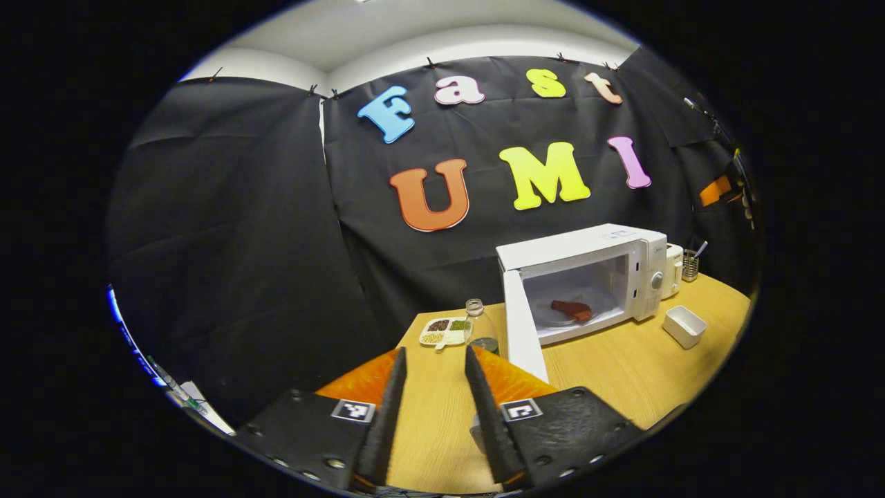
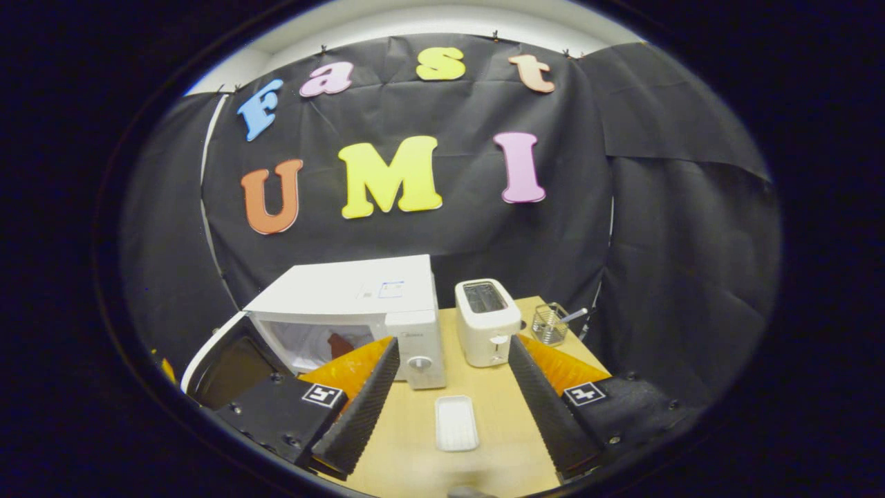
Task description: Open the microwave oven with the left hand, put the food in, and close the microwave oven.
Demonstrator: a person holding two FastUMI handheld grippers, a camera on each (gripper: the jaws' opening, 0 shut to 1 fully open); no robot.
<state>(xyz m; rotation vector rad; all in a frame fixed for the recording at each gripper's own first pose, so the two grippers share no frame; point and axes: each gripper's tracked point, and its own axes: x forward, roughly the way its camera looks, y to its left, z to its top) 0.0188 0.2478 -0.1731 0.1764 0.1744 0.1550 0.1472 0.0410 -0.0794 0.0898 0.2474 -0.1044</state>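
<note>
- The wooden table (image 1: 622, 373) carries everything and runs forward from both tongs.
- The microwave oven (image 1: 588, 259) stands ahead and to the right of the left gripper (image 1: 432, 408); from the right gripper (image 2: 449, 408) it lies ahead and to the left.
- Its door (image 1: 522, 332) hangs wide open, hinged on the oven's left side, its edge pointing back toward the left tongs, just right of them.
- The food (image 1: 572, 310), a reddish-brown piece, already lies on the plate inside the cavity.
- A white toaster (image 2: 486, 321) stands straight ahead of the right tongs, and a small white tray (image 2: 456, 422) lies between their fingers.
- Both tongs stand apart, holding nothing.
- Judgement: only closing is left. The door's free edge sits nearer the left tongs, so a push to the right from that side would swing it shut.
</note>
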